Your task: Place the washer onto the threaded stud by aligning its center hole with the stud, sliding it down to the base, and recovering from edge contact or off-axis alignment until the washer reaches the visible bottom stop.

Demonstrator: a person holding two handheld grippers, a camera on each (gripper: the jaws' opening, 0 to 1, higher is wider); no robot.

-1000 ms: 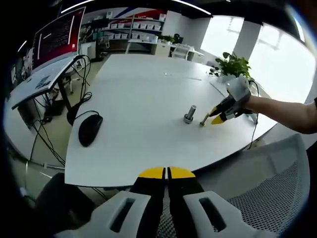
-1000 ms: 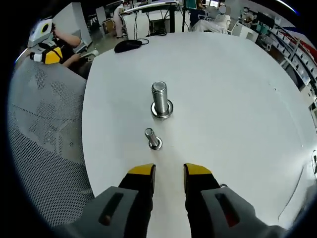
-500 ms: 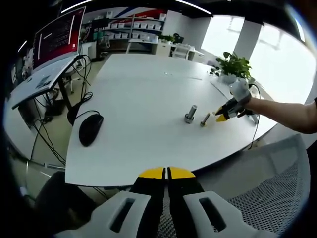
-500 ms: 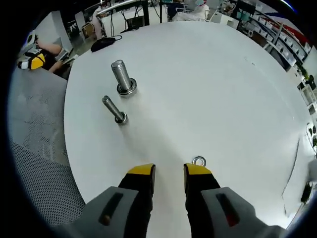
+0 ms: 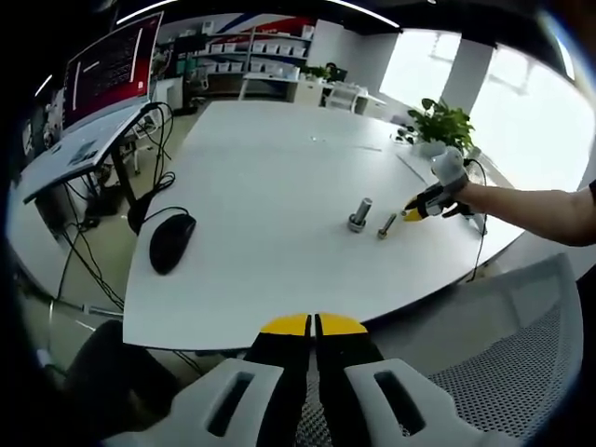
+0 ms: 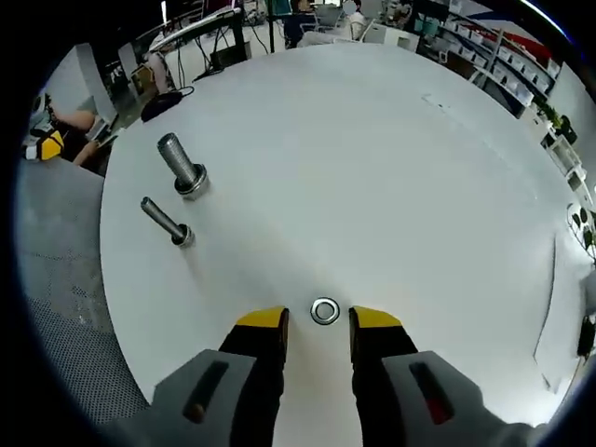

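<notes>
Washer point(image 6: 324, 311): flat on white table point(image 6: 391, 168), between tips of right gripper point(image 6: 319, 319), jaws apart, not clamped.
Thick threaded stud point(image 6: 181, 166): upright, 10 o'clock of washer; thin stud point(image 6: 166, 222) beside.
Left gripper point(image 5: 314, 325): jaws together, empty, off table edge.
Mouse point(image 5: 169, 242): 9 o'clock, left gripper view.

A large white table point(image 5: 270, 196) is set in an office. Bright windows point(image 5: 521, 112) are seen behind a potted plant point(image 5: 440, 121). A monitor point(image 5: 107, 70) is placed on a side desk, shelving point(image 5: 247, 51) is ranged along the far wall, and a mesh chair point(image 5: 507, 354) is drawn close.
</notes>
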